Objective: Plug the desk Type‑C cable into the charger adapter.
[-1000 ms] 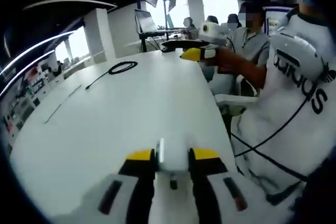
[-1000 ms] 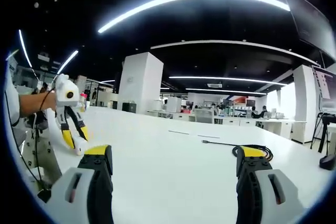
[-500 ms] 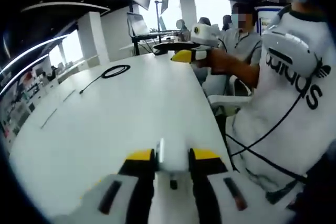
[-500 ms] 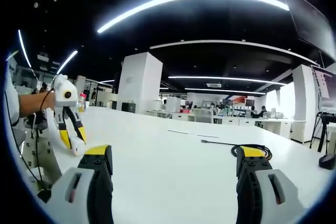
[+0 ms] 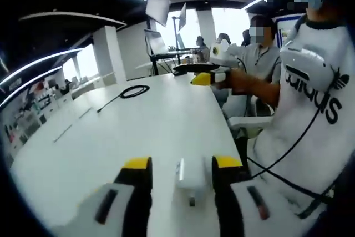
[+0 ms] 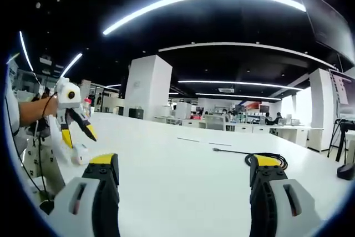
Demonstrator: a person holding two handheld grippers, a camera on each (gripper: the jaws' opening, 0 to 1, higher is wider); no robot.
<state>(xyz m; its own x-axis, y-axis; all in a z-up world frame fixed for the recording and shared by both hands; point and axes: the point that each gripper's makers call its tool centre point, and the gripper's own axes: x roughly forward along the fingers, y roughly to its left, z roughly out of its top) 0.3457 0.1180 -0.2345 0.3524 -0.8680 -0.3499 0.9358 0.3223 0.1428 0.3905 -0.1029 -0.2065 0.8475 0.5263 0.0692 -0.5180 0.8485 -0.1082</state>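
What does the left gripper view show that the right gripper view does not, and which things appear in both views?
Left gripper view alone: a close look at the port end of the white charger adapter, which sits between the open jaws of the left gripper, apart from both. It also shows a person's white printed shirt.

Right gripper view alone: a large white pillar and distant desks.

Both: the white table, the coiled black cable lying on it, and the adapter. Each view also shows the other gripper; the right gripper is open and holds nothing.
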